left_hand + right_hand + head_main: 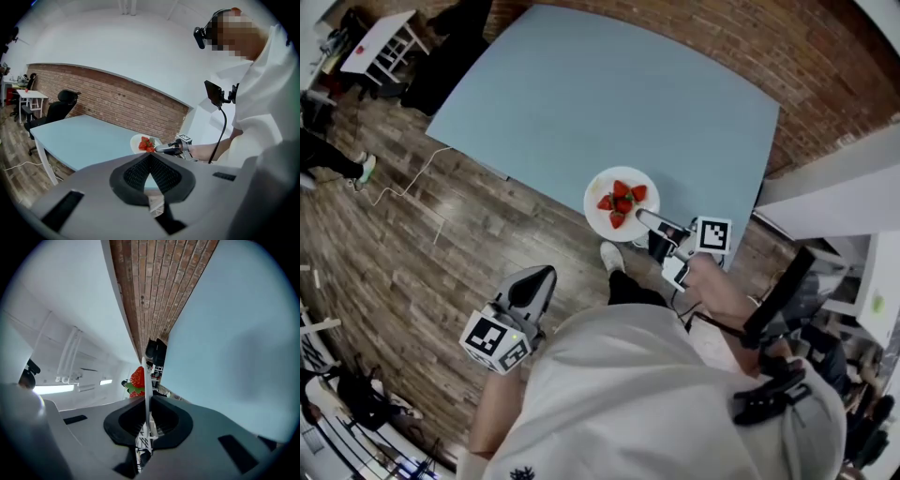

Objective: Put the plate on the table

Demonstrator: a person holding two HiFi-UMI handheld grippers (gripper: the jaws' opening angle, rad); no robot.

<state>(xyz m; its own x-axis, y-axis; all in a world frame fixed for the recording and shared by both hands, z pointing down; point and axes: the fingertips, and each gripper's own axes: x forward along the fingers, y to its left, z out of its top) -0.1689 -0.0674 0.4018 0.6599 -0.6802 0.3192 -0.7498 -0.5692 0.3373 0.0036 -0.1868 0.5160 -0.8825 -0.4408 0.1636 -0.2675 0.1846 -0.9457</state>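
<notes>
Round white plate (598, 218) of strawberries (622, 202) at the near edge of the pale blue surface (600, 103)

From here the plate looks level, with a small cluster of red, green-topped strawberries near its middle. It lies across the surface's near edge, partly past it; I can't tell whether it rests there or hangs just above. My right tongs (642, 217) pinch its rim on the side nearest the operator, the rim a thin white line between the pads.

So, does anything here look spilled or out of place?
Nothing stands out. The strawberries all sit on the white plate, which the right gripper holds by its rim over the table's near edge.
</notes>
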